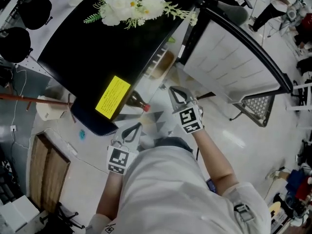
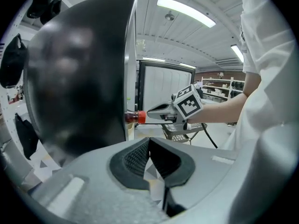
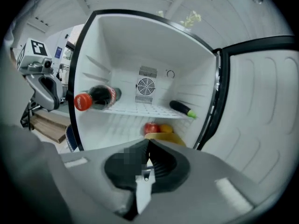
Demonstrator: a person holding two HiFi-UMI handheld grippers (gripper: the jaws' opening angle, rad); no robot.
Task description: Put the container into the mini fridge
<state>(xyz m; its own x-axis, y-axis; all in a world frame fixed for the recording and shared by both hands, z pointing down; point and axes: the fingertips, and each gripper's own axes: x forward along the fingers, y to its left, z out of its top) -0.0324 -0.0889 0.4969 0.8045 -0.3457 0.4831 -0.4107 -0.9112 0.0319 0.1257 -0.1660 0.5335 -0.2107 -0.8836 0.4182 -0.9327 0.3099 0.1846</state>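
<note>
Bottle: one dark plastic cola bottle with a red cap (image 3: 96, 97). It's lying flat on the white wire shelf (image 3: 149, 110) inside the black mini fridge (image 3: 117, 45), ahead of the right claw and off to its upper left.

Which way it points: the long axis runs front to back. The red cap faces out toward the claws and pokes just past the fridge's front edge, with the base toward the back wall.

Right claw (image 3: 148, 141): jaws squeezed together, nothing in them and touching nothing. The cap is near its tips, with a gap.

Left claw (image 2: 149, 139): also closed and empty, sitting by the fridge's black outer side. The cap shows ahead of it, round that edge.

Door: the white-lined fridge door (image 3: 261, 101) is wide open, to the right of the right claw.

Count: two claws, one bottle, one shelf. There's one dark green-tipped vegetable (image 3: 182, 108) on the shelf too. Lower down, straight ahead of the right claw, are one red apple (image 3: 151, 127) and one orange fruit (image 3: 164, 128).
</note>
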